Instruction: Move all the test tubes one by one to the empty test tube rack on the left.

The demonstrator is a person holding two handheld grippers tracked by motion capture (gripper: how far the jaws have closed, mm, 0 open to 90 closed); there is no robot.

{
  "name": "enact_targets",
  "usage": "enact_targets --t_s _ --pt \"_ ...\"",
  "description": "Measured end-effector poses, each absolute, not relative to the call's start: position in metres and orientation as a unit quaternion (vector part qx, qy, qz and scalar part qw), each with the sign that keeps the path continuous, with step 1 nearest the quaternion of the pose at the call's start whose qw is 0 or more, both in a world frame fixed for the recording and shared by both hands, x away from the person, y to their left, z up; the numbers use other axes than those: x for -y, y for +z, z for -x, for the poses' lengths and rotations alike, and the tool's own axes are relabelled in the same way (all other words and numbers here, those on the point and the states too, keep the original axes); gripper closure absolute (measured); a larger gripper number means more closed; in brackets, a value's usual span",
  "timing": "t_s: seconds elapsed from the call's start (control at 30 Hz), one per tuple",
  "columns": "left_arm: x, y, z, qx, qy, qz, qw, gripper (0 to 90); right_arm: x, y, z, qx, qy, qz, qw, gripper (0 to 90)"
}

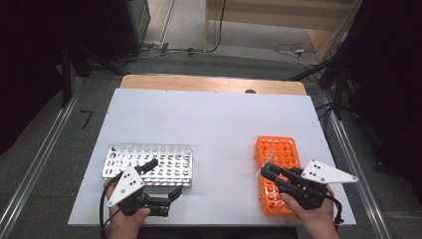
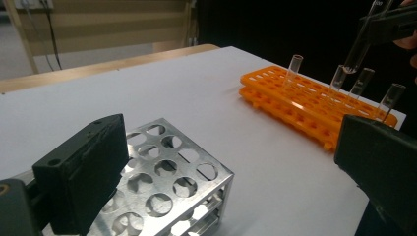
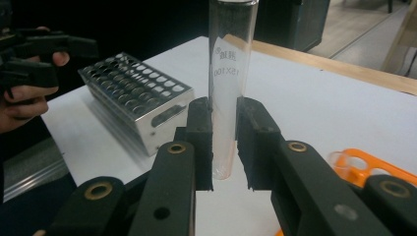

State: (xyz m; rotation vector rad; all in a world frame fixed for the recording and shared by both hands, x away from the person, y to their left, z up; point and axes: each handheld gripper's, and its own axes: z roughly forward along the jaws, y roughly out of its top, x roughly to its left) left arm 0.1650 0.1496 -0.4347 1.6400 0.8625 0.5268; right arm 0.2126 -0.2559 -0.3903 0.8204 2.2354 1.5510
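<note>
Test tube (image 3: 227, 83): clamped upright between the right gripper's (image 3: 225, 147) jaws, lifted clear above the orange rack (image 1: 277, 172) at the tabletop's (image 1: 209, 124) right. At left, the metal rack (image 1: 149, 164) stands empty beside the left gripper (image 1: 161, 181), whose jaws are spread with nothing between them. Judged step: transfer. The next move calls for carrying the tube leftward and lowering it plumb into a metal-rack hole.
</note>
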Motion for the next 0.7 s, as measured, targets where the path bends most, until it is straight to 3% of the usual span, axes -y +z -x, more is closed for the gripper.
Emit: enact_targets --t_s 0.23,0.7 --pt "-0.133 -0.428 -0.164 -0.365 0.204 -0.707 0.57 5.2 0.232 -0.4 -0.204 -0.791 0.535 -0.265 0.133 74.5" --pt "-0.092 -0.418 -0.16 -0.343 0.161 -0.727 0.572 28.7 0.19 -0.42 -0.193 -0.814 0.517 -0.238 0.114 74.4"
